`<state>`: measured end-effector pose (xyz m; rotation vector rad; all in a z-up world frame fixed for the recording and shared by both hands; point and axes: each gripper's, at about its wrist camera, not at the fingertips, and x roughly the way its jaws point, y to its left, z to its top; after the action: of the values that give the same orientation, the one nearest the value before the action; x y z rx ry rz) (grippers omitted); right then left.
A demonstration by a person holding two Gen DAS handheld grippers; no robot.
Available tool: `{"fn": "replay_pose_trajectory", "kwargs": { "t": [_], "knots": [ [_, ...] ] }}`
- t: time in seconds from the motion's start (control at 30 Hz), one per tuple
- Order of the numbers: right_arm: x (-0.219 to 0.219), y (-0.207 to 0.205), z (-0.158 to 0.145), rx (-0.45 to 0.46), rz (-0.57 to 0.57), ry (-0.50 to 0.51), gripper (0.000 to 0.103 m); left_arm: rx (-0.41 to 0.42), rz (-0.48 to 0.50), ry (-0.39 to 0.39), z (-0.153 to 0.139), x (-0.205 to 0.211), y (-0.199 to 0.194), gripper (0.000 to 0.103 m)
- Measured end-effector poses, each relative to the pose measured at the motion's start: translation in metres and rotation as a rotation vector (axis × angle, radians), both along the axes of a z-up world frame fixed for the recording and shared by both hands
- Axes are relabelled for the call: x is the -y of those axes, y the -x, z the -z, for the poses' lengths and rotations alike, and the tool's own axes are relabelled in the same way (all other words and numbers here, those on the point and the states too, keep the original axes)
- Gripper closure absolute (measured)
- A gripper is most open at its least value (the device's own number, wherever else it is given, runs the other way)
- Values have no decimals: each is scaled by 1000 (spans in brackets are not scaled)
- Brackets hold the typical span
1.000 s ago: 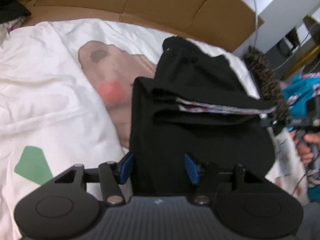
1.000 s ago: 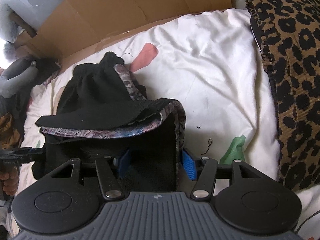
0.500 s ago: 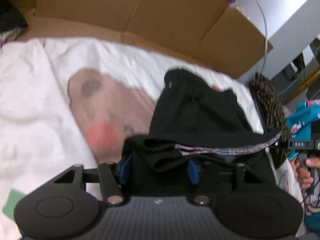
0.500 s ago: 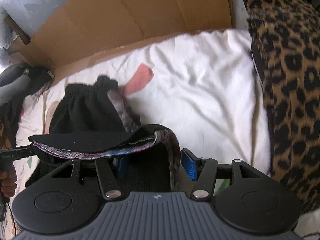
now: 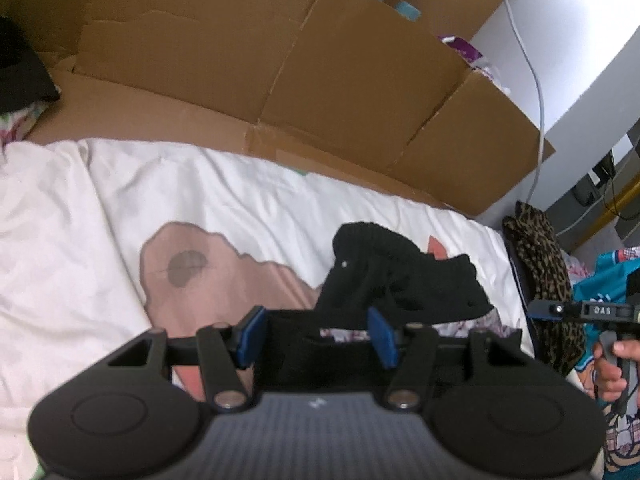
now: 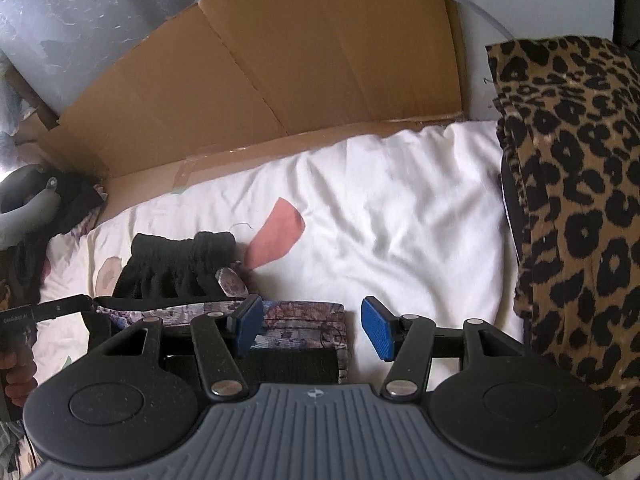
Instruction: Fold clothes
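Right now the black garment [image 5: 404, 280] with its patterned lining lies bunched on the white duvet [image 5: 100, 240] of the bed, its elastic waistband toward the cardboard [image 5: 320, 80] at the far side.

Your left tongs [image 5: 316, 336] stand spread, with black cloth lying between the blue pads; nothing shows them pinching it. Your right tongs [image 6: 312, 326] are spread too: the folded lining edge [image 6: 304, 314] sits between the pads, nearer the left one and clear of the right.

Judging from this, the fold is loose. With neither pair clamped, the top layer could slide off or spring back, and the slippery-looking lining may let the layers shift. If you close on the cloth, you could catch the soft duvet with it and drag the bedding along. The bunched waistband may roll and leave a lump.

For room, open duvet lies to the right of the garment, up to the leopard-print fabric [image 6: 580, 200] along that edge. The cardboard walls off the far side. On the left, more open duvet runs away from the garment.
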<state>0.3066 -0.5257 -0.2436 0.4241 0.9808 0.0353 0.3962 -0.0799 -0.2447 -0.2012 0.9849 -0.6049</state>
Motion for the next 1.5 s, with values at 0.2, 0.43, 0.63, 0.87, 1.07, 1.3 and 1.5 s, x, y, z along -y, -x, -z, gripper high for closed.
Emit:
{"fn": "replay_pose_trajectory", "kwargs": {
  "t": [0.2, 0.43, 0.63, 0.87, 1.07, 1.3, 1.5],
  "knots": [
    [1, 10, -5, 46, -21, 32, 43, 23, -32, 9, -10, -14, 1, 48],
    [4, 23, 4, 47, -22, 18, 49, 31, -10, -6, -16, -30, 6, 51],
    [7, 34, 10, 48, -4, -28, 49, 7, 15, 12, -5, -29, 14, 56],
    [2, 37, 30, -2, -5, -52, 51, 3, 53, 27, 6, -16, 23, 72],
    [-8, 34, 36, -24, -16, -36, 96, 34, 66, -4, 8, -14, 27, 99],
    [-10, 34, 17, 33, -27, 15, 100, 116, 14, 17, -3, -31, 32, 101],
    [-7, 24, 7, 51, 3, 32, 100, 103, -9, 4, -1, -31, 25, 101]
  ]
}}
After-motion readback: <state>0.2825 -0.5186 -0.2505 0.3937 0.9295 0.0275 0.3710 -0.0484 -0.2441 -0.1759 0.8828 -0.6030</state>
